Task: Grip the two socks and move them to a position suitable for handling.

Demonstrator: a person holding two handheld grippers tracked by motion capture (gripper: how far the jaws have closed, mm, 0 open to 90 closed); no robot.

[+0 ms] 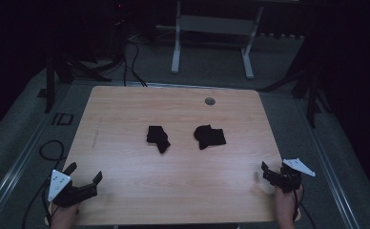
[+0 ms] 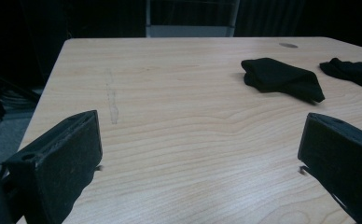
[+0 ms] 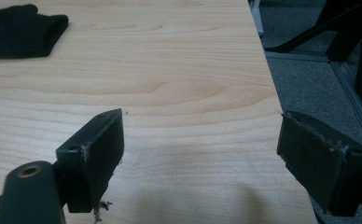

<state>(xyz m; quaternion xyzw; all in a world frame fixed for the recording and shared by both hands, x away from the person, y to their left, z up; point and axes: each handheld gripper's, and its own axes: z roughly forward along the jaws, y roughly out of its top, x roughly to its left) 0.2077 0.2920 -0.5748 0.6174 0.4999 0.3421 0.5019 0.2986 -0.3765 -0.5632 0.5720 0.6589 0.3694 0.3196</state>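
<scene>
Black fabric is what the work turns on: two dark socks lie crumpled near the middle of the wooden table [image 1: 126, 200], the left sock [image 1: 158, 138] and the right sock [image 1: 209, 136] side by side but apart, neither flattened nor paired. Both appear bunched and partly folded over themselves, so by the look of it nothing has been done to them yet; picking up, straightening and putting together would all be left. From the left gripper view the nearer sock [image 2: 281, 78] sits well ahead and to the right of the jaws, with the other one [image 2: 351, 72] farther off at the edge. From the right gripper view a single sock [image 3: 20, 30] shows at the upper left, well away from the jaws. The left gripper [image 1: 85, 179] rests near the table's front left corner, jaws spread wide with only bare wood between them, holding nothing. The right gripper [image 1: 270, 174] sits at the front right edge, likewise released and empty, its jaws standing far apart over the tabletop. A small grey disc [image 1: 210, 101] is set into the far side of the table, and beyond it a white frame [image 1: 211, 28] stands on the dim floor.
</scene>
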